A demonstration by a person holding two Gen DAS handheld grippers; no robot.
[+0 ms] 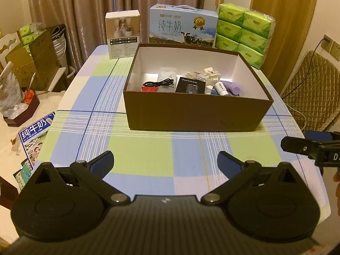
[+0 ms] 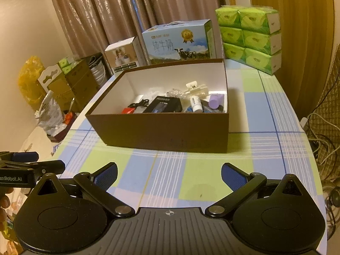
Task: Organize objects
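Both the left tool and the right tool are held with fingers spread apart and empty above the checked table. The brown box is set mid-table, and a black cable, a black carton and a purple bottle are seen lying inside it.

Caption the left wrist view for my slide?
Open left gripper faces brown box of small items on checked tablecloth.

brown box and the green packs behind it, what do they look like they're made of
The brown box looks like rigid cardboard: matte brown outside, plain white inside, with thin straight walls and crisp corners. The green tissue packs appear to be soft packs in glossy clear plastic film, judging by the highlights and wrinkles in the wrap.
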